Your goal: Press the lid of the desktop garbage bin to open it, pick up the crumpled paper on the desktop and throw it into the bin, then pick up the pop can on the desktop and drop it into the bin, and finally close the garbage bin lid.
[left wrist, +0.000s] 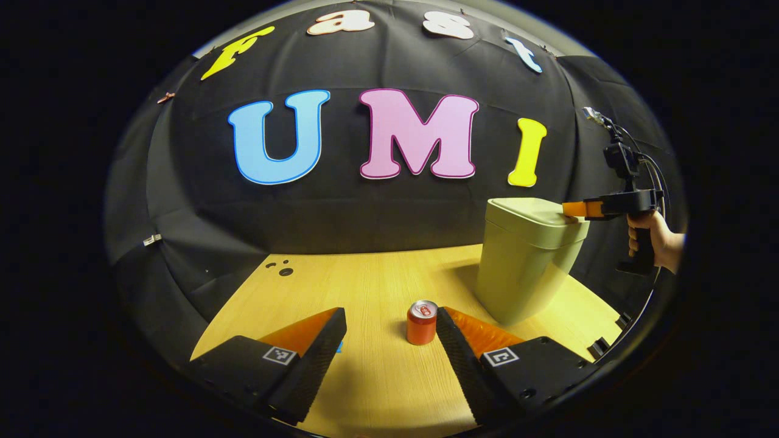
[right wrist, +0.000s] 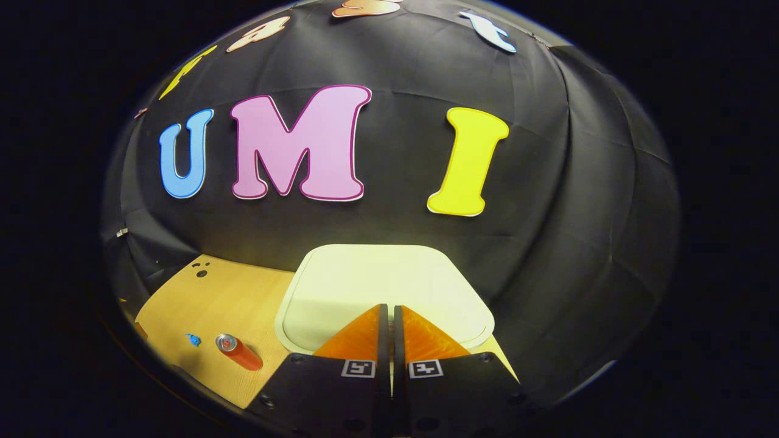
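Note:
An upright red pop can [left wrist: 422,322] stands on the wooden table [left wrist: 365,286], between the fingers of my open left gripper [left wrist: 389,313] and closer to its right finger. The pale green bin [left wrist: 520,274] stands behind the can at the right, with its lid [left wrist: 529,220] lying flat and closed. My right gripper [left wrist: 567,210], held by a hand [left wrist: 656,240], rests its tips on the lid's right edge. In the right gripper view, the right gripper [right wrist: 389,311] is shut with nothing between its fingers, just above the lid [right wrist: 377,280]. The can [right wrist: 238,353] shows at lower left.
A small blue scrap [right wrist: 193,339] lies on the table [right wrist: 237,298] beside the can. A few small holes [left wrist: 282,268] mark the table's far left corner. The black cloth wall rises close behind the bin. Open tabletop lies left of the can.

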The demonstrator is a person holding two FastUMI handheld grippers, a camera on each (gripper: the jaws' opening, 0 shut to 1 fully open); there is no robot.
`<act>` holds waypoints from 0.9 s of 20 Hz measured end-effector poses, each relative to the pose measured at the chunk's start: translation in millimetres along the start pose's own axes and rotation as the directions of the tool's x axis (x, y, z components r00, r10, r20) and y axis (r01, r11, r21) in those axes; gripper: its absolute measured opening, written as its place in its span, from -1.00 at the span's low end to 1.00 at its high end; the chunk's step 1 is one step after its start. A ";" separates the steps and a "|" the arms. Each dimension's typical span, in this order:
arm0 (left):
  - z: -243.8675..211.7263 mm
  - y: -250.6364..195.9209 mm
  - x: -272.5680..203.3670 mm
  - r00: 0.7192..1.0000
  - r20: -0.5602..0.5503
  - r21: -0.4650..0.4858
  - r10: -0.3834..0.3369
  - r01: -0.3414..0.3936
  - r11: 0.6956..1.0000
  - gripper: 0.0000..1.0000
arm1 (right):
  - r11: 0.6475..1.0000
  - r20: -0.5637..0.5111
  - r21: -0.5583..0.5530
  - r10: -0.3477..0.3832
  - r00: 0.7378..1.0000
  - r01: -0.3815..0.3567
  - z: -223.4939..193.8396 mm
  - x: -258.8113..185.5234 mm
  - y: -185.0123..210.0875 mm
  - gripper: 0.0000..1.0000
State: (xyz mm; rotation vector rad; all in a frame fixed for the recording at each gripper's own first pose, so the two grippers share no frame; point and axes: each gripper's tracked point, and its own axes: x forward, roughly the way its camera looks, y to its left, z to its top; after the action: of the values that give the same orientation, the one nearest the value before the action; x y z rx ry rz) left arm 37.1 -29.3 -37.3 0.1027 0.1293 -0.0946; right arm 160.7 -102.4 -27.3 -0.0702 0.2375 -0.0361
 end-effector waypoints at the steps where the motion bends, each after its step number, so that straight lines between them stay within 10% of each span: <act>1: -1.5 0.1 0.8 1.000 -0.005 -0.001 0.001 -0.001 1.000 0.91 | 1.000 -0.003 0.012 0.003 1.000 -0.003 -0.4 -1.3 -0.8 -0.89; 9: -8.6 -3.9 1.1 1.000 -0.025 -0.012 -0.002 0.002 1.000 0.91 | 0.996 0.014 -0.086 -0.035 0.999 0.036 -4.6 -4.8 0.6 -0.89; 18: 0.5 14.4 -4.0 0.999 0.018 -0.005 0.047 -0.047 0.999 0.91 | 0.997 0.041 0.059 -0.049 0.998 0.047 11.5 -10.7 -7.7 -0.89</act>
State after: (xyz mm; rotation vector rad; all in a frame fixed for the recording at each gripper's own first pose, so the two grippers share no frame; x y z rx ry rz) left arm 34.7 -14.7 -34.9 0.1000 0.1088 -0.0486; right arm 152.8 -108.8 -13.1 -0.0189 0.1924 -0.0890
